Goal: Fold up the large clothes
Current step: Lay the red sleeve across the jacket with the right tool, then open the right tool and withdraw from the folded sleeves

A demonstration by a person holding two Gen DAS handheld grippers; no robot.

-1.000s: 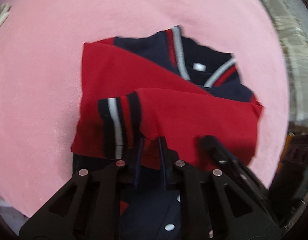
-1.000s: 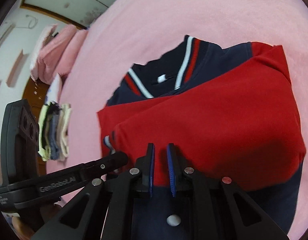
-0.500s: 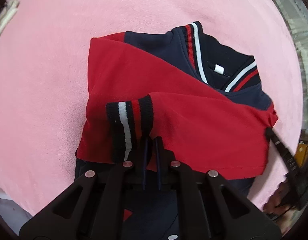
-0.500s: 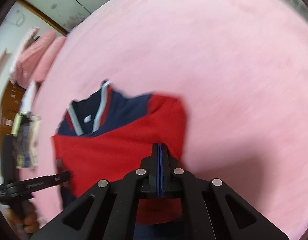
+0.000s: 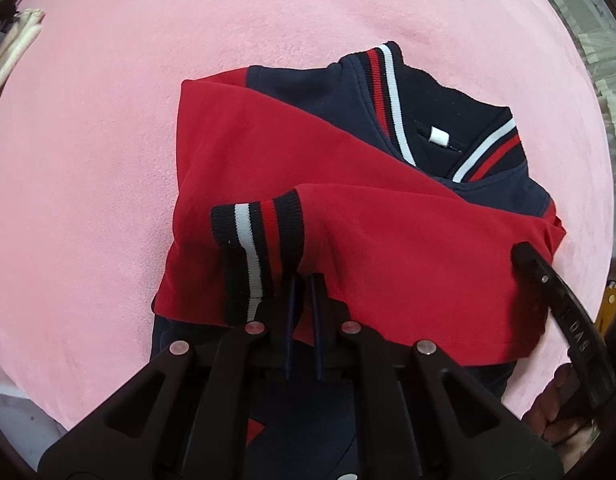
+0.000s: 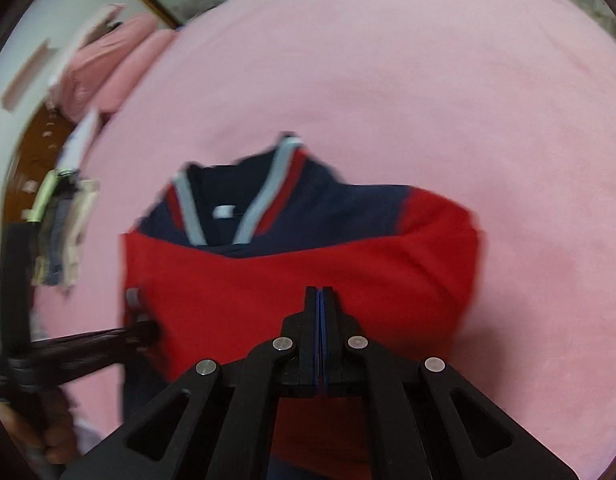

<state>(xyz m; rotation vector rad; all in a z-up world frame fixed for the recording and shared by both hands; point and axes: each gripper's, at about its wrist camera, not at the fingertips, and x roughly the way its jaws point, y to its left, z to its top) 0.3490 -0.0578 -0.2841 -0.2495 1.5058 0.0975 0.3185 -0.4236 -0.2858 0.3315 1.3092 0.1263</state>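
Left wrist view showed the left hand-held gripper (image 5: 301, 280) slightly parted over the jacket (image 5: 348, 220); the right hand-held gripper (image 6: 320, 294) was clenched empty. Snagging the folded sleeves (image 5: 259, 232) risked undoing them.

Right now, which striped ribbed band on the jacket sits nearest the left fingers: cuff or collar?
The striped ribbed sleeve cuff, lying on the folded red sleeve just ahead of the left gripper. The striped V-neck collar lies at the jacket's far end.
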